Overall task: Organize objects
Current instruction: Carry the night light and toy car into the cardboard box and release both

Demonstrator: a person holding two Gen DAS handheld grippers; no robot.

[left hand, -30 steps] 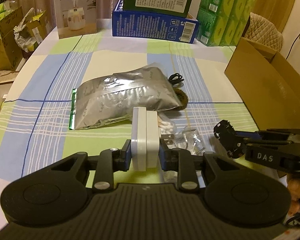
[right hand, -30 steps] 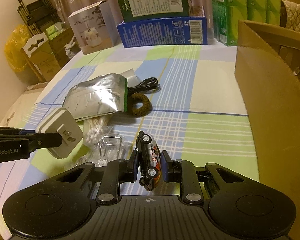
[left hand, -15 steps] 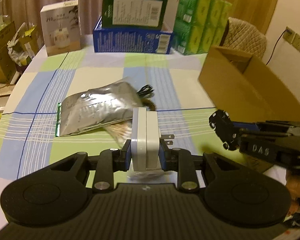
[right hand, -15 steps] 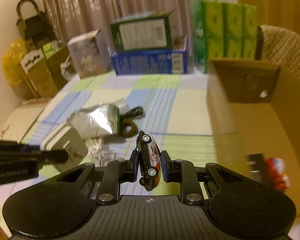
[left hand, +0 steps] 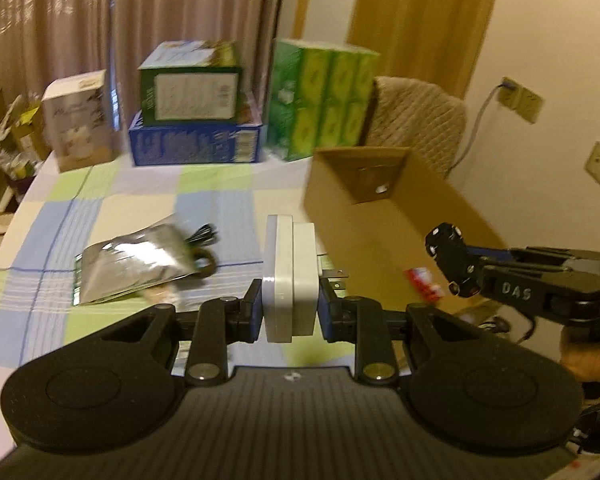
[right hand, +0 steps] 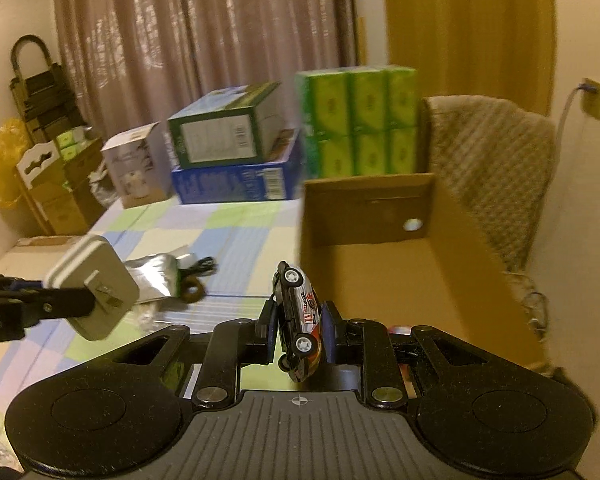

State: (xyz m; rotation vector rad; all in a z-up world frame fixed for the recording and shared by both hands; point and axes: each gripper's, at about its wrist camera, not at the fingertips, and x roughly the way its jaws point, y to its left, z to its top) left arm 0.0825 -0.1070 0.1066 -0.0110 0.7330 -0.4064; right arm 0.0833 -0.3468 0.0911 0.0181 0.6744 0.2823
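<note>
Left wrist view: our left gripper (left hand: 290, 312) clamps the white charger (left hand: 289, 278). Our right gripper (right hand: 300, 334) clamps the toy car (right hand: 298, 320) beside the cardboard box (right hand: 380, 280).

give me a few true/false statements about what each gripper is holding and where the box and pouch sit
1. The left gripper is shut on a white charger. True.
2. The right gripper is open with nothing in it. False: it is shut on a toy car, held between its fingers.
3. The cardboard box is open at the top. True.
4. The silver pouch is inside the cardboard box. False: it lies on the checked tablecloth, to the left of the box.
5. The charger's prongs point towards the left. False: in the left wrist view they stick out to the right.
</note>
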